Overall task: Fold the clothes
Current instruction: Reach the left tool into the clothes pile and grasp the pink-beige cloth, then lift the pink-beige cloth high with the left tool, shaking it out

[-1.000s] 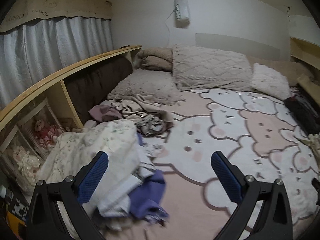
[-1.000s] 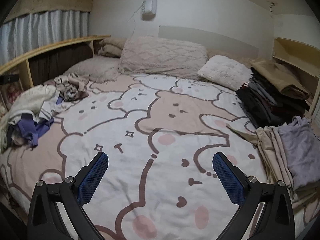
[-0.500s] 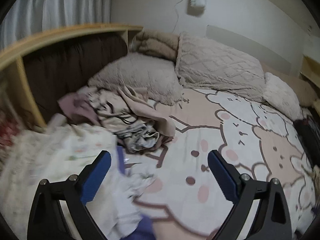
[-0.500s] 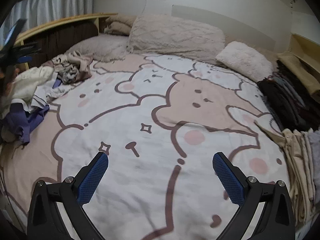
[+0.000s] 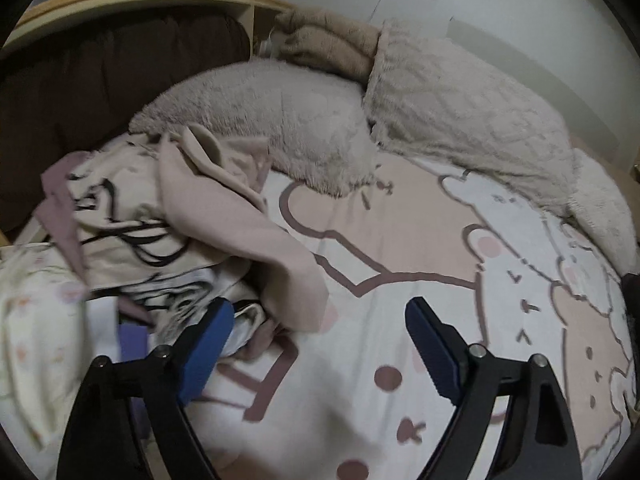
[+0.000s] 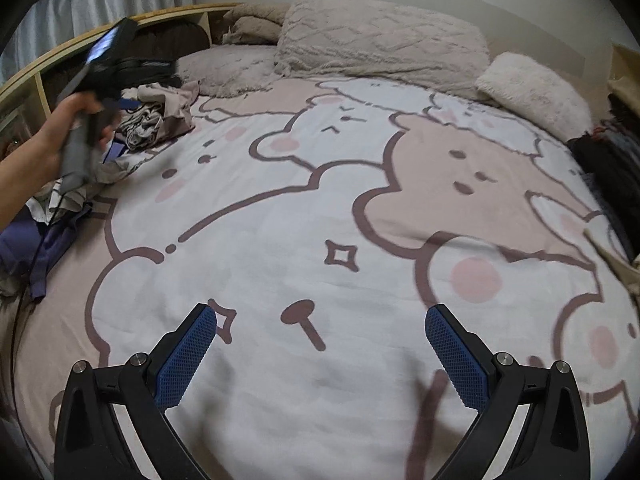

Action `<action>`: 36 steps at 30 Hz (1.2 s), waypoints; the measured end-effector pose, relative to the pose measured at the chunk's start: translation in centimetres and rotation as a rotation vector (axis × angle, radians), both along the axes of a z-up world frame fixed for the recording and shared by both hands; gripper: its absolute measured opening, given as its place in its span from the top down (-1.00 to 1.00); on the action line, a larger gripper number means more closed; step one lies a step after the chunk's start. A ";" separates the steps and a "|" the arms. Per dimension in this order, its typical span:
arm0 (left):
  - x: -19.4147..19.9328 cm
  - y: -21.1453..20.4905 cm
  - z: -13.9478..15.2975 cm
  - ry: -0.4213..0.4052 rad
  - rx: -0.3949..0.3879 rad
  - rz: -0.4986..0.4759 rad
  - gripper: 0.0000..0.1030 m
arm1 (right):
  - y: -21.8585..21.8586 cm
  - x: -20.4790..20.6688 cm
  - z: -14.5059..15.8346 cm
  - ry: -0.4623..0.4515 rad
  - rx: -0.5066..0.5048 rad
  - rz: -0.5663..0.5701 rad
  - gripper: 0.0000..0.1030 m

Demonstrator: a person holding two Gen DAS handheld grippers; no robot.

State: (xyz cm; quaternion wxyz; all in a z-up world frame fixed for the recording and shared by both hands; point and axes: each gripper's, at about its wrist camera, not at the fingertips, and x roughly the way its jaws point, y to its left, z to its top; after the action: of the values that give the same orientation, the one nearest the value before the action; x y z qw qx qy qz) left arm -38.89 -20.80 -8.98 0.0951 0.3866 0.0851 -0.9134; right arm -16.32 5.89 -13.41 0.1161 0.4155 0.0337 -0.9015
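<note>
A wide bed with a pink and white cartoon-bear cover (image 6: pixel 320 208) fills the room, with fluffy beige pillows (image 6: pixel 380 40) at 12 o'clock. The heap of crumpled unfolded clothes (image 5: pixel 168 216), beige, cream with black lines and purple, lies at the 9 o'clock edge of the bed. The left gripper (image 5: pixel 320 340) hangs just above this heap; its jaws are closing, still wide, with only the heap's edge between them and nothing gripped. The right gripper (image 6: pixel 320 344) is over bare cover, jaws wide apart and empty.
</note>
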 end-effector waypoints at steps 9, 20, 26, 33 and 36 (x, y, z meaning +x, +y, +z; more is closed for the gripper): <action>-2.5 -1.7 -1.8 -0.091 -0.019 0.101 0.93 | 1.1 -0.6 -1.4 -0.037 -0.045 -0.006 -1.00; 2.4 -2.8 14.1 0.185 -0.289 0.074 0.95 | 2.4 -0.1 0.8 0.003 -0.089 -0.024 -1.00; 7.6 -1.7 26.1 0.367 -0.336 0.103 0.95 | 2.8 1.3 4.7 0.090 -0.131 -0.016 -1.00; 17.9 1.1 39.7 0.577 -0.385 0.095 0.95 | 4.4 5.4 12.0 0.252 -0.209 -0.015 -1.00; 23.5 2.7 44.7 0.665 -0.399 0.072 0.95 | 5.5 8.0 15.5 0.326 -0.247 -0.017 -1.00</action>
State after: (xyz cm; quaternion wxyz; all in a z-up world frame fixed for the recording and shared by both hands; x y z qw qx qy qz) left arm -15.35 -18.14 35.75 0.1676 0.0401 -0.0544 -0.9835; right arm -8.30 11.35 2.14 0.1517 0.2471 -0.0621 -0.9550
